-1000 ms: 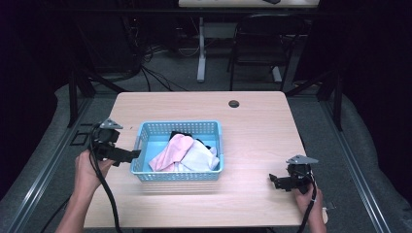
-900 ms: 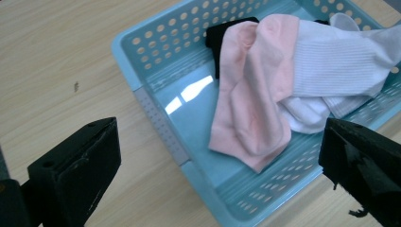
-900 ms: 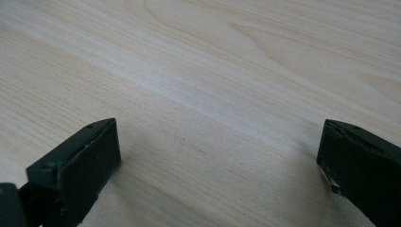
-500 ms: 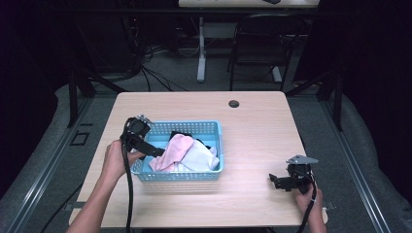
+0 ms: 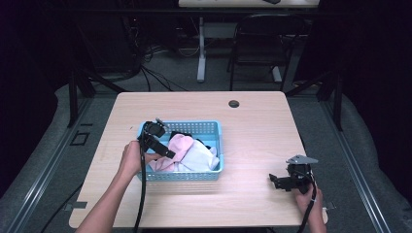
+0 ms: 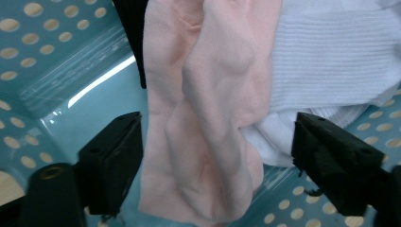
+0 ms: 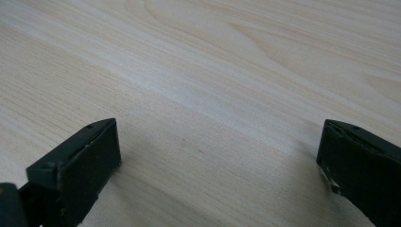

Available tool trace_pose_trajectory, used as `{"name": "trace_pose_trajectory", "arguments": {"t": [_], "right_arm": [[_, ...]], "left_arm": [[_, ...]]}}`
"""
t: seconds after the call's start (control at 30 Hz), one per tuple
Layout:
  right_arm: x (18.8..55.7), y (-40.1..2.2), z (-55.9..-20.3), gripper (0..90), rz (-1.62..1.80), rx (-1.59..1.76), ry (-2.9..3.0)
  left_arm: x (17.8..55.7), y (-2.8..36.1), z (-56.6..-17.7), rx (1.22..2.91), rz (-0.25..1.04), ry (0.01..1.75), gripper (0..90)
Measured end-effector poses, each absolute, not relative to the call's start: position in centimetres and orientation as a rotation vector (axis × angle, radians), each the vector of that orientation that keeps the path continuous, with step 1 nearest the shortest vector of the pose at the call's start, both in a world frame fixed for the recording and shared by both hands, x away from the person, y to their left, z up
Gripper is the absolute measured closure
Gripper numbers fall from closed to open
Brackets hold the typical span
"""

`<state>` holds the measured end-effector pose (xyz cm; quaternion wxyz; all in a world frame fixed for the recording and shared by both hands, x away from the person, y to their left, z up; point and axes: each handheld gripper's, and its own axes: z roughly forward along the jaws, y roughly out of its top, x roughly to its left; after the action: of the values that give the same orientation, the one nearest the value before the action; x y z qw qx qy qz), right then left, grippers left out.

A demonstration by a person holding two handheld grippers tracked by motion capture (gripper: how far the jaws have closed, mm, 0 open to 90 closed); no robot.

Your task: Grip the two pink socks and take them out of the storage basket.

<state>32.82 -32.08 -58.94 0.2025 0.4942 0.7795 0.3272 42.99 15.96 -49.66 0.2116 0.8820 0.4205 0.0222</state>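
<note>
The high view looks down on the table (image 5: 252, 116); gripper views sit close over basket (image 6: 56, 71) and tabletop.

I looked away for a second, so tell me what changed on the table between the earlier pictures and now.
The left gripper moved from beside the basket in over its left rim and down to the laundry. Its jaws have just been closing, with the pink cloth between them, not yet pinched. The right gripper stayed low over the table at the right, open. Basket and laundry lie as before.

Your table, and what sat on it
You had a pale wooden table (image 5: 252, 121) carrying one blue perforated basket (image 5: 214, 131), left of centre.
</note>
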Motion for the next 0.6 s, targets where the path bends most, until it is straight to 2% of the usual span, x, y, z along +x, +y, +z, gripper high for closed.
{"name": "trace_pose_trajectory", "arguments": {"t": [0.03, 0.07, 0.1, 0.13, 0.23, 0.33, 0.5, 0.6], "right_arm": [[32.8, -32.1, -58.9, 0.0, 0.913, 1.38, 2.176], [32.8, -32.1, -58.9, 0.0, 0.913, 1.38, 2.176], [32.8, -32.1, -58.9, 0.0, 0.913, 1.38, 2.177], [32.8, -32.1, -58.9, 0.0, 0.913, 1.38, 2.177], [32.8, -32.1, -58.9, 0.0, 0.913, 1.38, 2.176], [32.8, -32.1, -58.9, 0.0, 0.913, 1.38, 2.176], [32.8, -32.1, -58.9, 0.0, 0.913, 1.38, 2.176], [32.8, -32.1, -58.9, 0.0, 0.912, 1.38, 2.177]], "left_arm": [[43.2, 15.8, -49.9, 2.464, 0.054, 1.173, 33.9], [43.2, 15.7, -50.0, 2.474, 0.051, 1.173, 42.2], [43.4, 15.5, -50.1, 2.486, 0.042, 1.173, 42.2], [43.6, 15.3, -50.4, 2.492, 0.004, 1.189, 46.7], [43.8, 15.1, -50.7, 2.511, 0.002, 1.197, 55.8], [43.9, 14.6, -50.9, 2.553, -0.009, 1.175, 69.7], [43.7, 14.2, -50.6, 2.581, 0.008, 1.159, 83.8], [43.8, 14.1, -50.4, 2.597, 0.014, 1.146, 85.6]]}}
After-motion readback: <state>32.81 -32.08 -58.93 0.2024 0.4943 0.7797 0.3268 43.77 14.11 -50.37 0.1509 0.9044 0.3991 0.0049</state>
